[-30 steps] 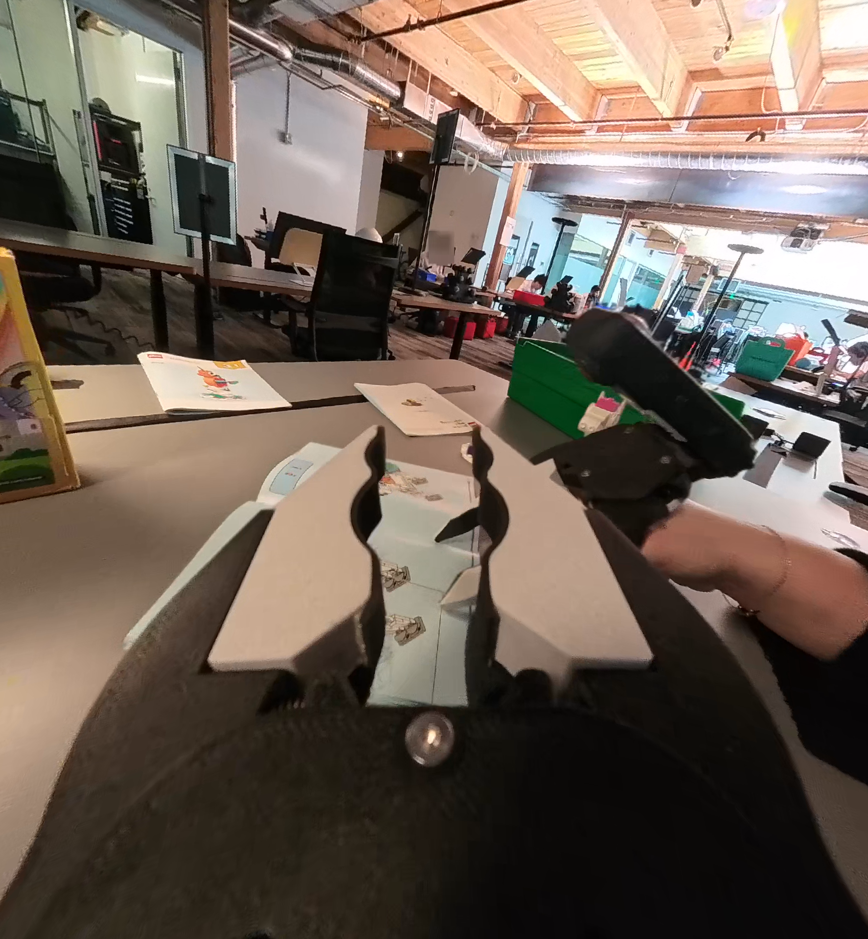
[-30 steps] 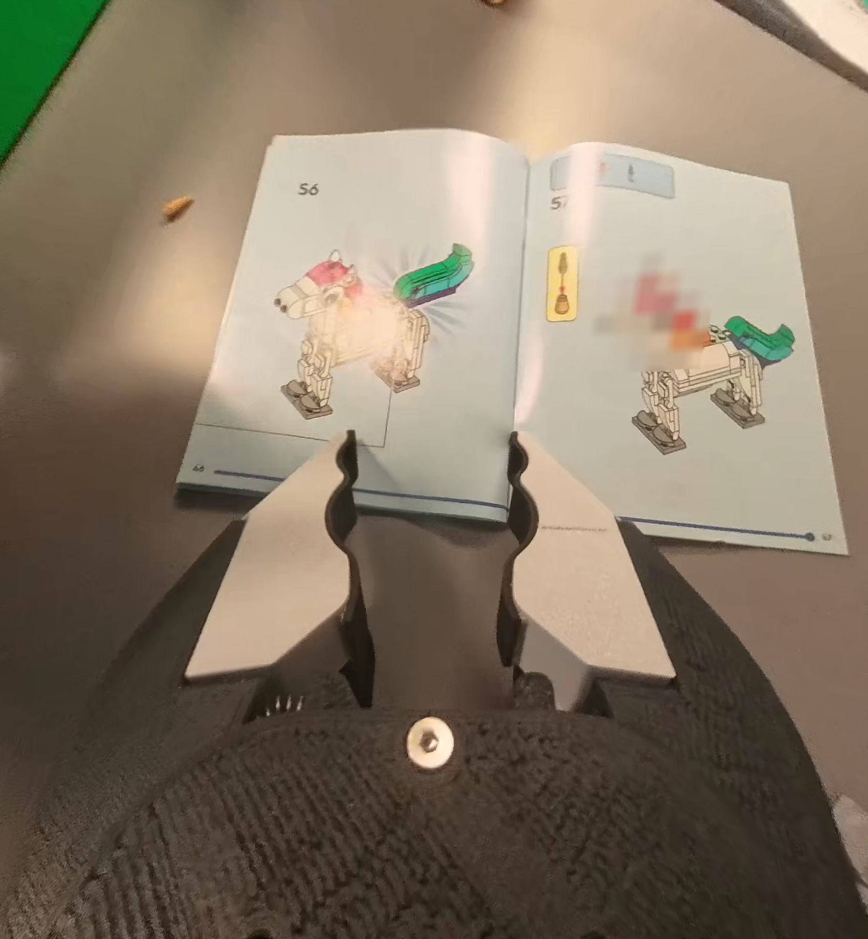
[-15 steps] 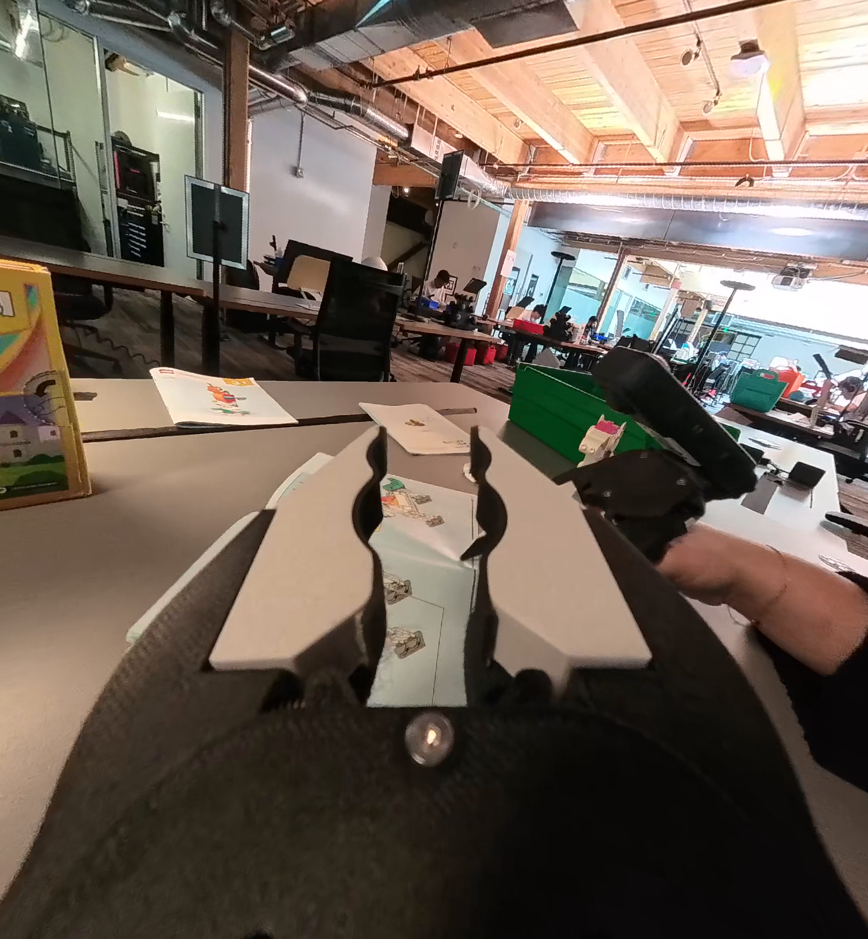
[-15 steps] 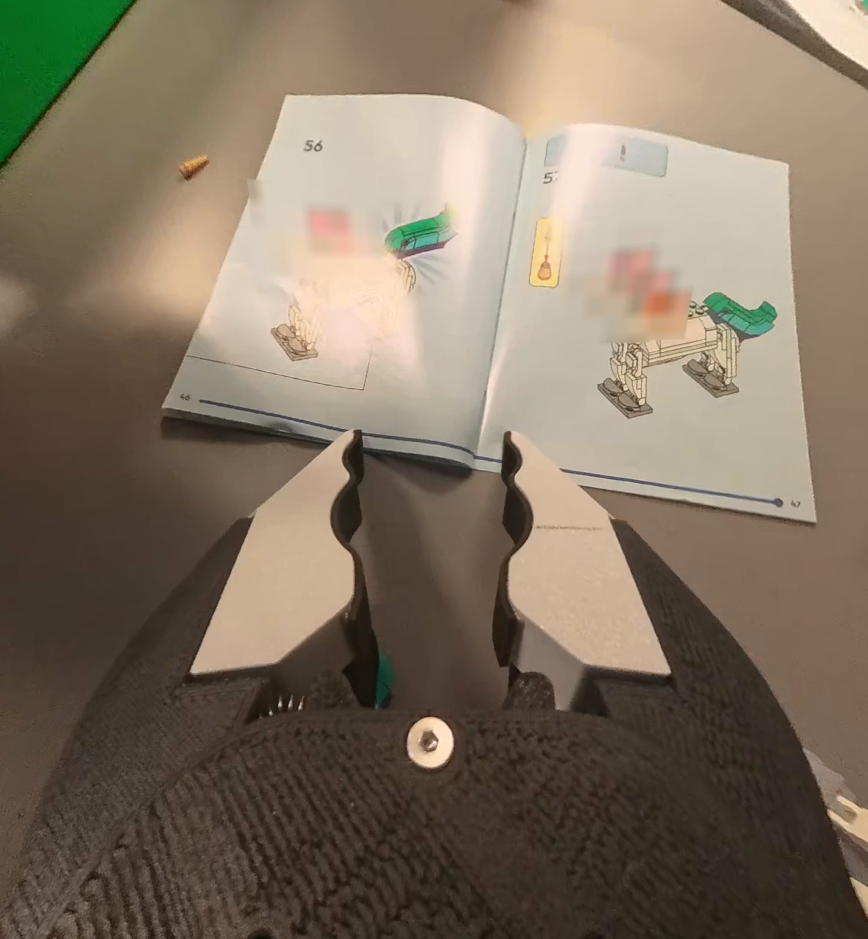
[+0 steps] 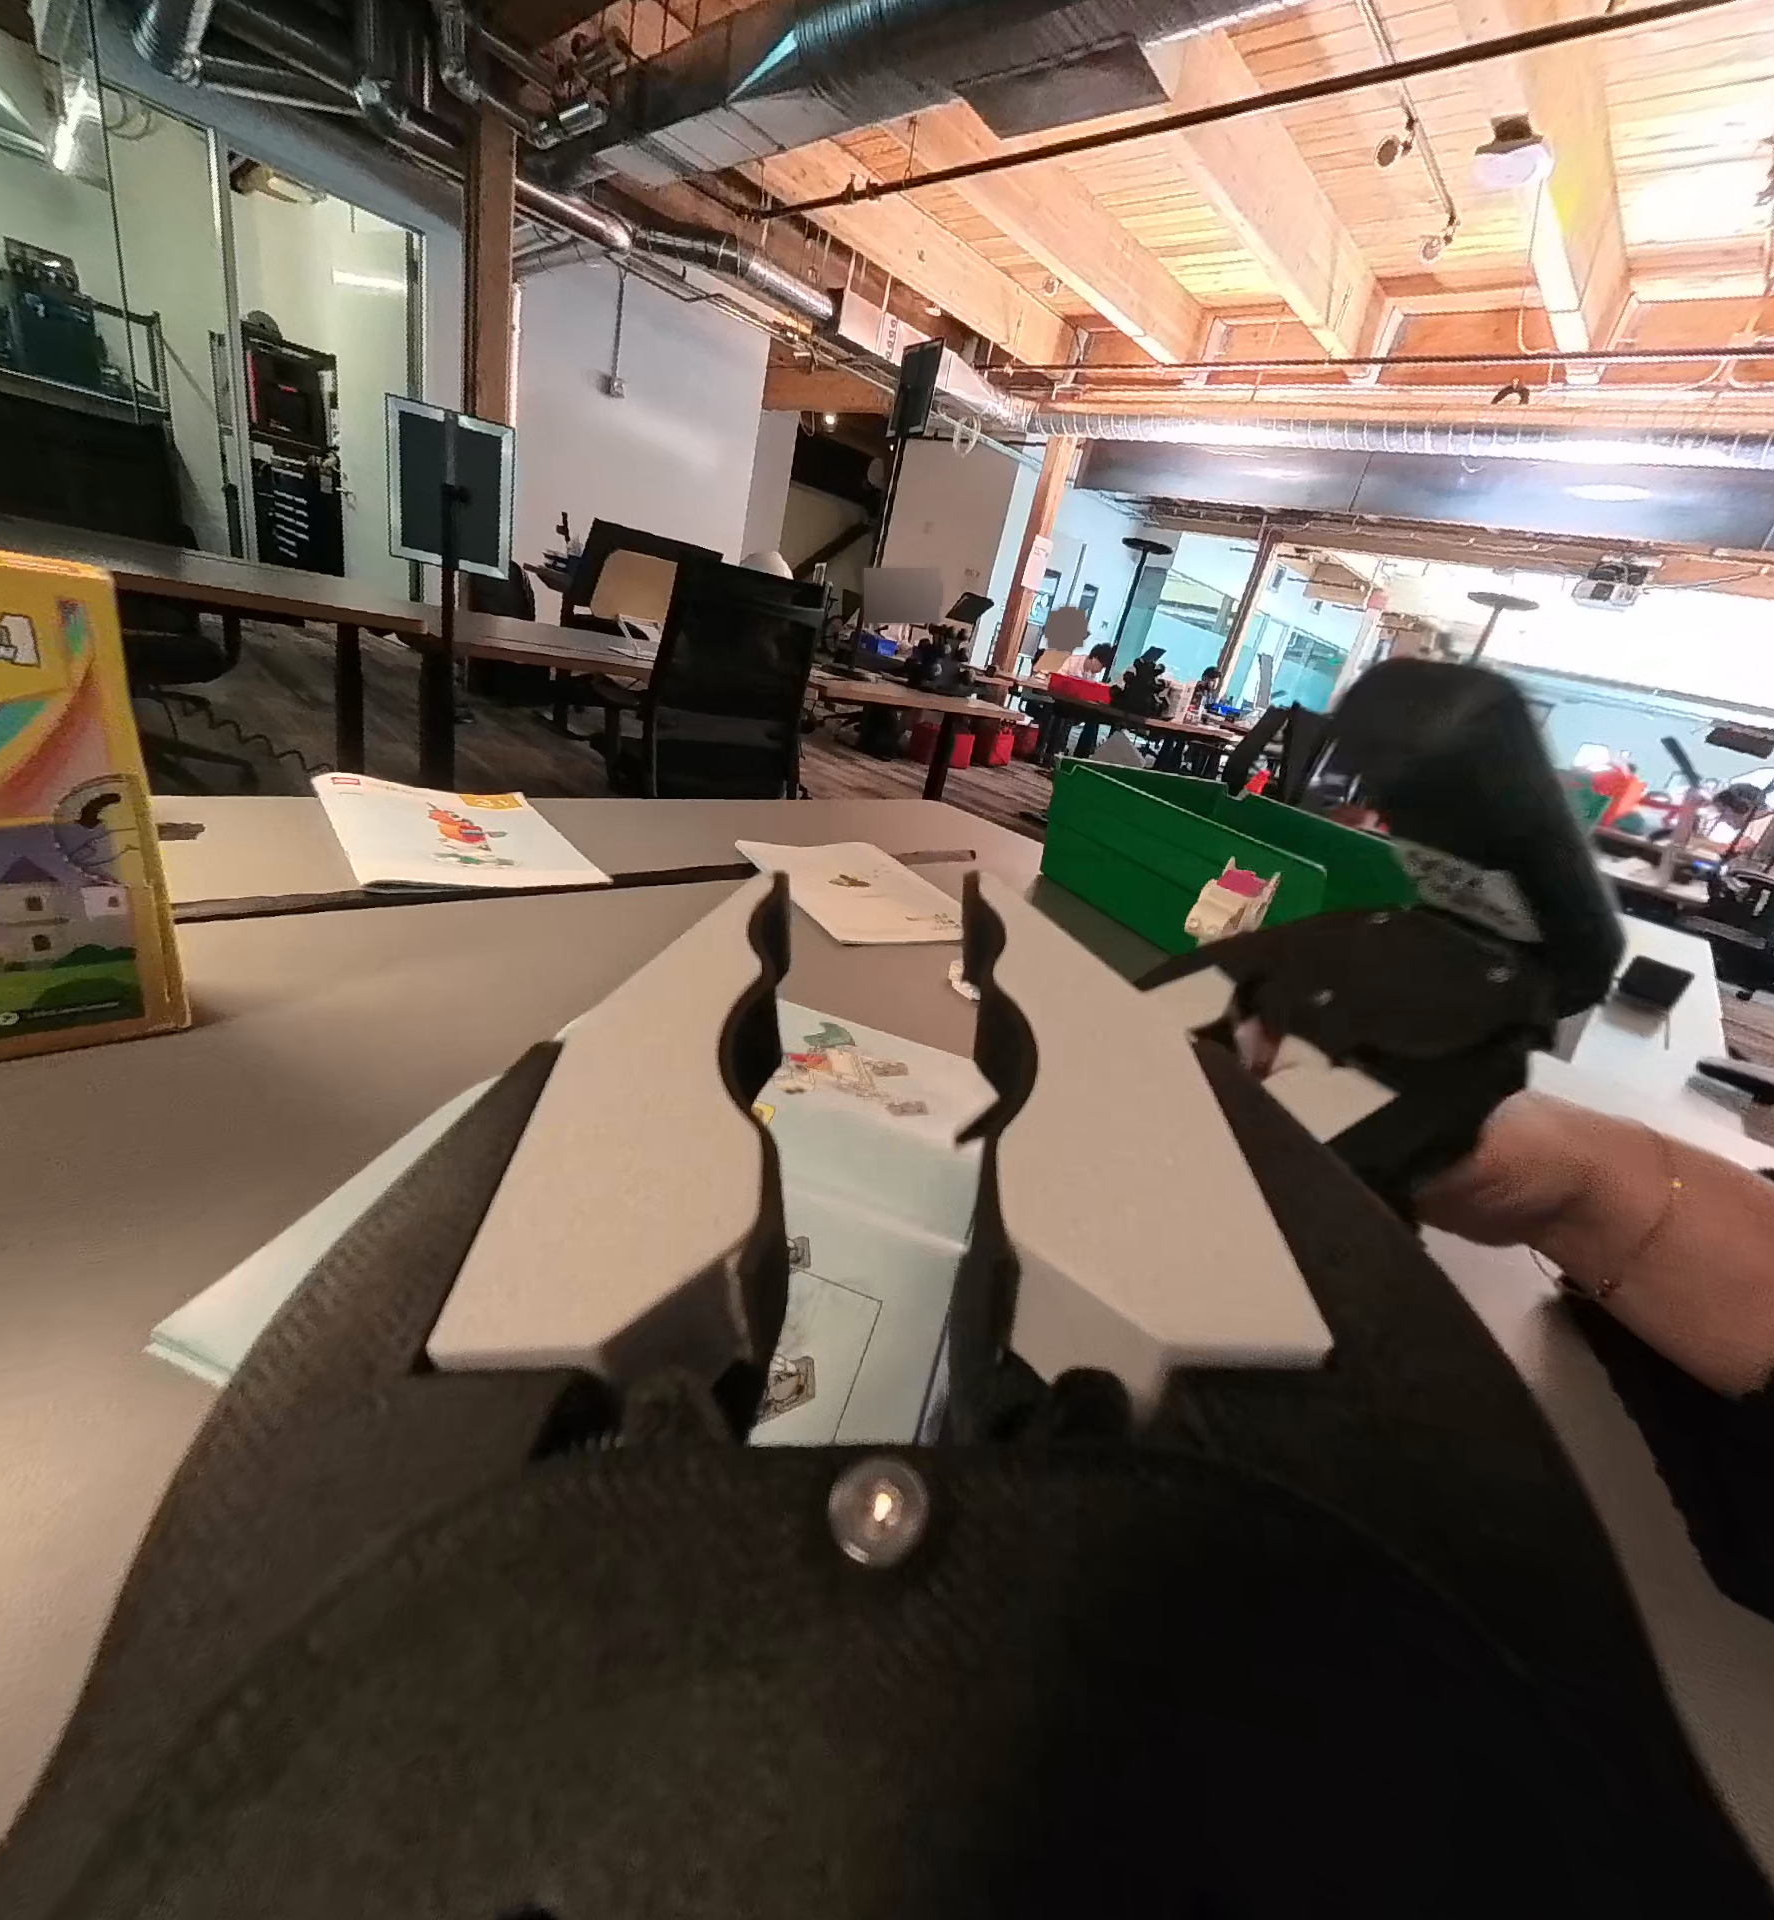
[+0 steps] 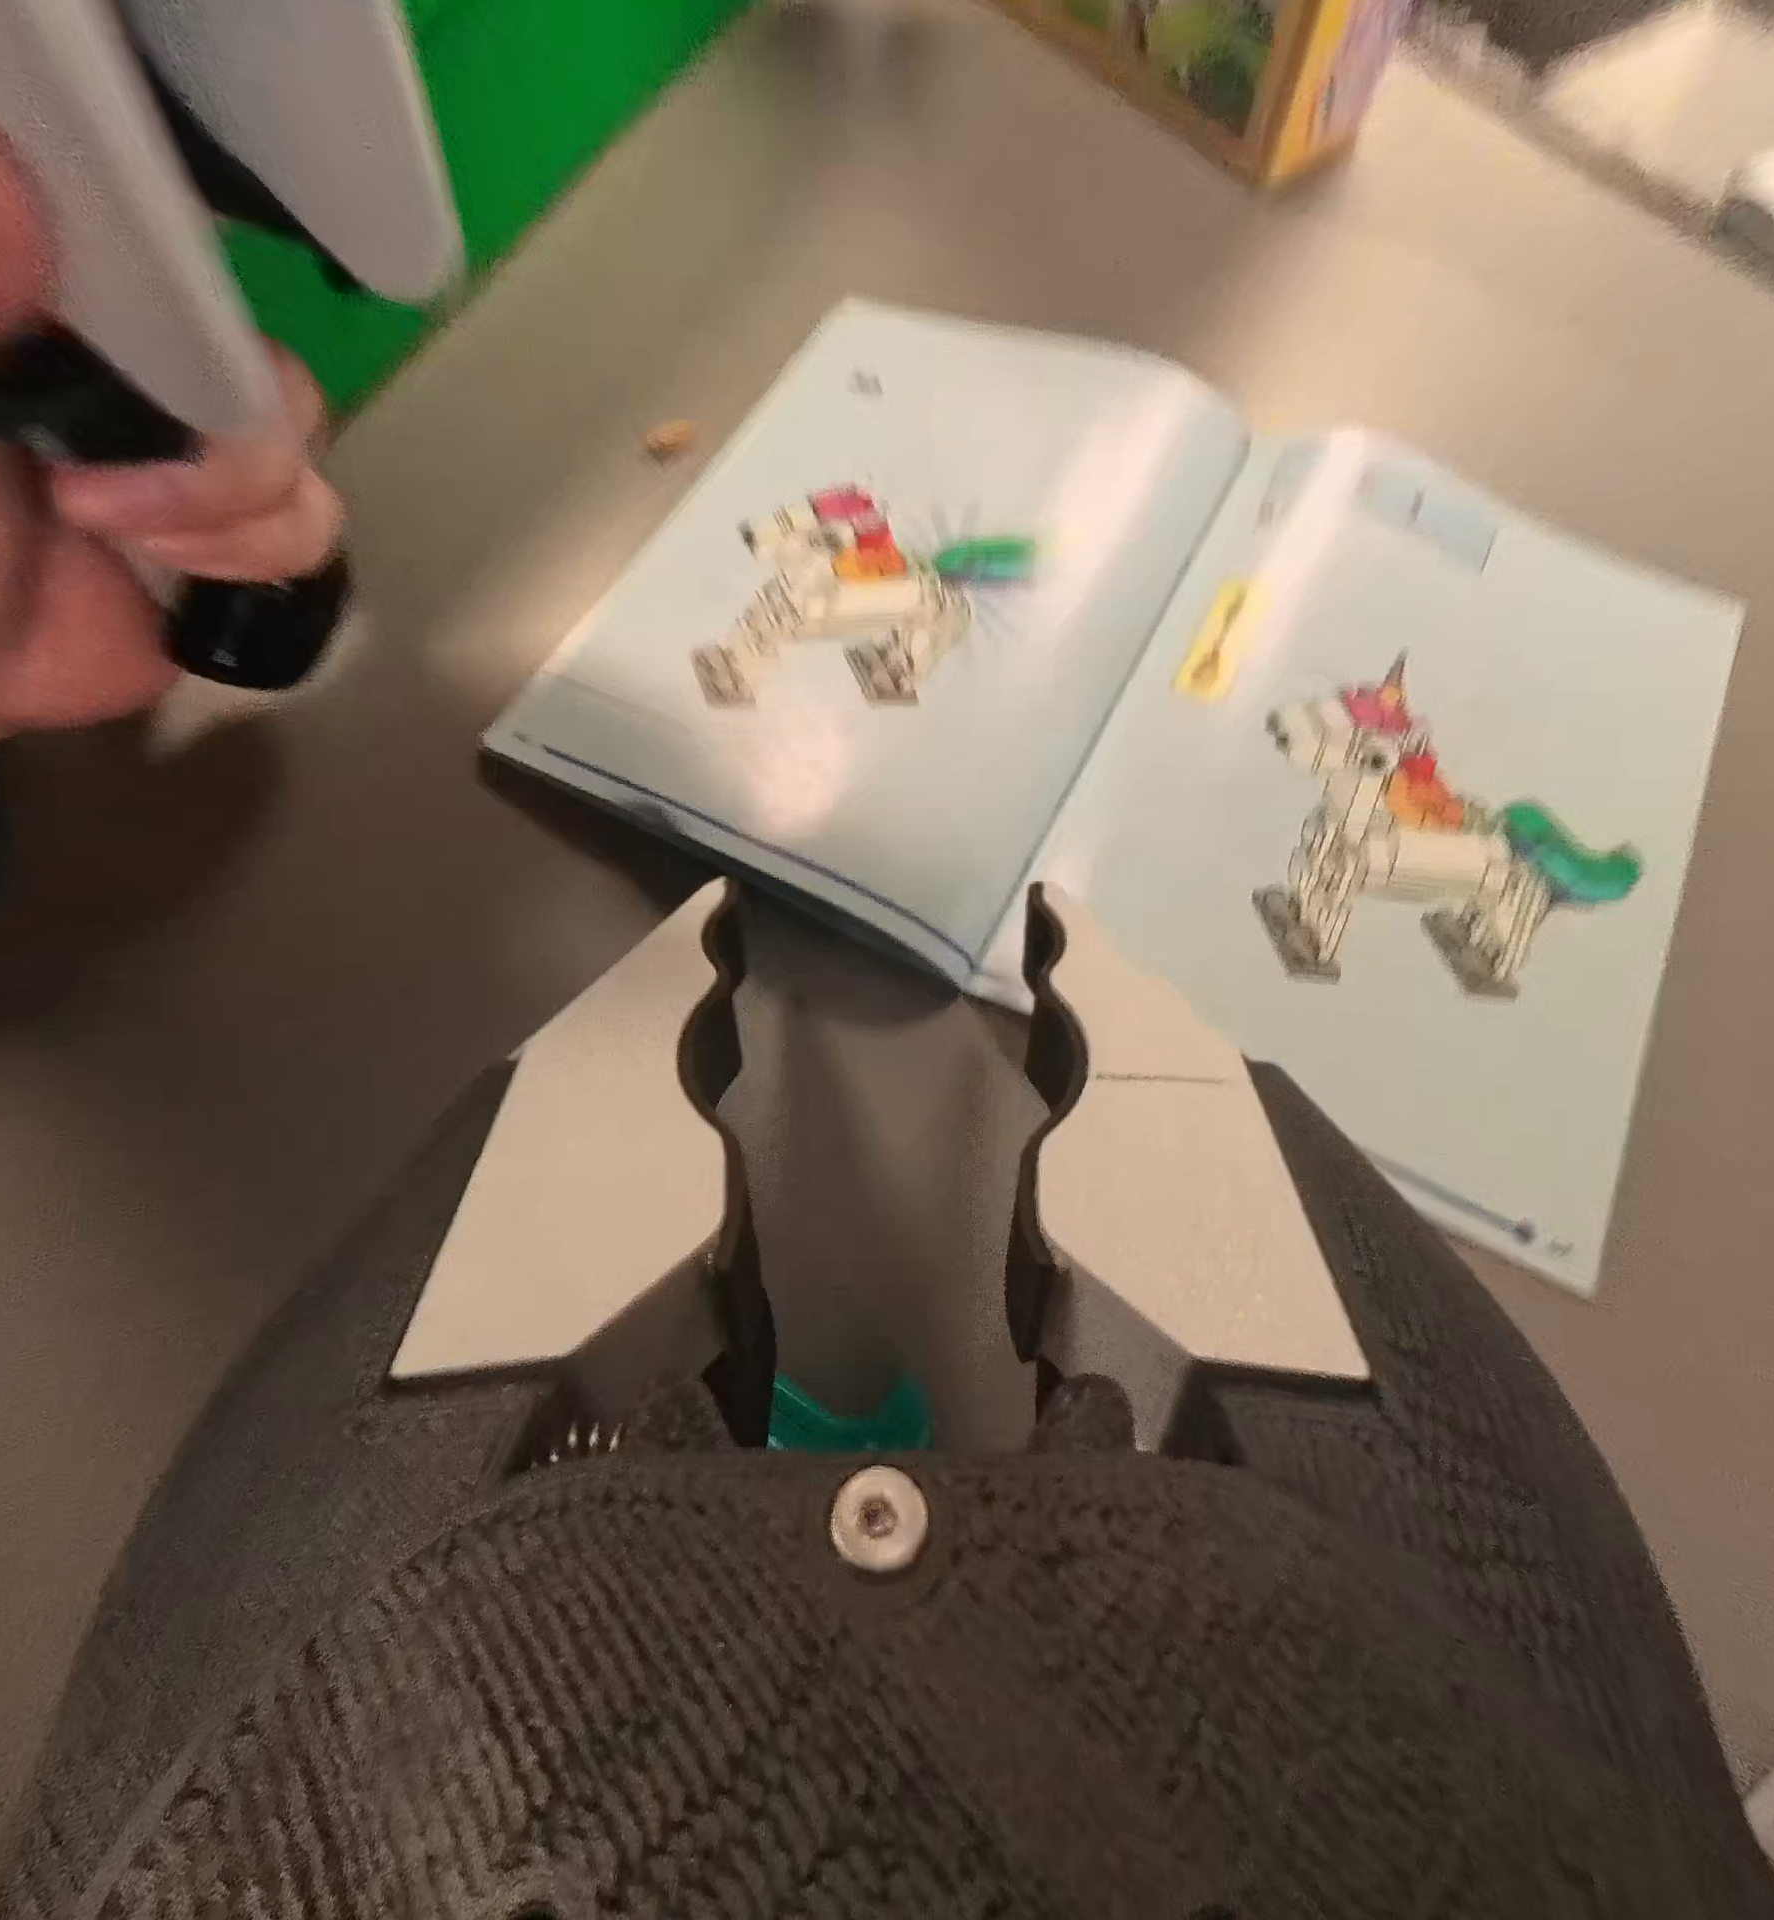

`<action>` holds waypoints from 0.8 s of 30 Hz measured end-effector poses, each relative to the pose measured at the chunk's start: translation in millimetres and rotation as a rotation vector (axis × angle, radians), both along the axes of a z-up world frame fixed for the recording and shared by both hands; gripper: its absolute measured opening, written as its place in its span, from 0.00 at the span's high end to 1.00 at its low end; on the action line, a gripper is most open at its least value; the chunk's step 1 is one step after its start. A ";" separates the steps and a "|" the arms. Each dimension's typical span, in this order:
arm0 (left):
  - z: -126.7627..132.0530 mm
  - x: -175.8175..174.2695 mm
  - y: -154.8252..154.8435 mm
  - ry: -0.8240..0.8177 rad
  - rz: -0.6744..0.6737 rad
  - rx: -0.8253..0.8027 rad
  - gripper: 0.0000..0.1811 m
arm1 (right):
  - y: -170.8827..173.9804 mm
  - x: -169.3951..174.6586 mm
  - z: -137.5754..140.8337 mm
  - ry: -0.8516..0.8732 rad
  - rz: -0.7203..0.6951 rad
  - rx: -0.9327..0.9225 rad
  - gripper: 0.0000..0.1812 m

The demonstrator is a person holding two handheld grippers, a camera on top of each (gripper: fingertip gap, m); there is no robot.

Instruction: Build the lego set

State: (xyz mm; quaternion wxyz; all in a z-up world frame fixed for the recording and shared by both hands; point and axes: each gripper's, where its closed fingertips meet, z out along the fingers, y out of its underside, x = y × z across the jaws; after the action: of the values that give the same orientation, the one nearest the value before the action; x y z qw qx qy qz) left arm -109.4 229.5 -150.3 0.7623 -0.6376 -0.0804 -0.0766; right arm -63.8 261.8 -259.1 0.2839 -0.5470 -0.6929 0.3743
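The open instruction booklet [image 6: 1122, 748] lies on the grey table [image 6: 239, 1039], showing a white horse model with a teal tail. It also shows under my left gripper [image 5: 875, 914], which is open and empty just above it [image 5: 862, 1143]. My right gripper [image 6: 881, 914] is open and empty at the booklet's near edge; this view is blurred. A teal piece [image 6: 841, 1418] shows deep between its fingers; I cannot tell if it lies on the table. A white and pink lego piece [image 5: 1231, 904] stands by the green bin [image 5: 1153, 852]. The right gripper [image 5: 1189, 1003] shows right of the booklet.
The yellow set box [image 5: 31, 831] stands at the left. Two more booklets [image 5: 457, 842] [image 5: 862, 899] lie farther back. A small tan piece [image 6: 670, 436] lies left of the open booklet. A hand on the left gripper's handle [image 6: 83, 571] shows at the upper left. Tip to tip, the grippers are about 12 cm apart.
My right gripper has pulled back from the booklet and swung, so the hand on the left gripper, the box and the teal piece come into its view. My left gripper has tilted up slightly.
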 end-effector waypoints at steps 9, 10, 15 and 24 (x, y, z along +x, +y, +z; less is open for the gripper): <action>4.4 -4.5 -3.9 0.002 0.019 0.031 0.82 | -13.2 62.2 45.8 0.339 0.379 0.172 0.74; 3.8 -4.2 -3.5 0.002 0.018 0.029 0.82 | -13.1 68.5 38.1 0.313 0.410 0.145 0.73; -1.3 -3.2 -0.1 0.008 0.011 0.008 0.82 | -14.0 86.6 6.2 0.111 0.533 -0.016 0.70; -2.5 -5.2 0.2 -0.010 0.008 0.008 0.82 | -6.3 95.1 -22.0 -0.065 0.557 0.044 0.76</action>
State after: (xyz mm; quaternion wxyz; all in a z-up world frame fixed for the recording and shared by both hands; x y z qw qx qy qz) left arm -114.6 229.7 -152.9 0.7646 -0.6340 -0.0867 -0.0770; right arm 31.3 255.5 -281.1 0.1595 -0.3409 -0.8331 0.4053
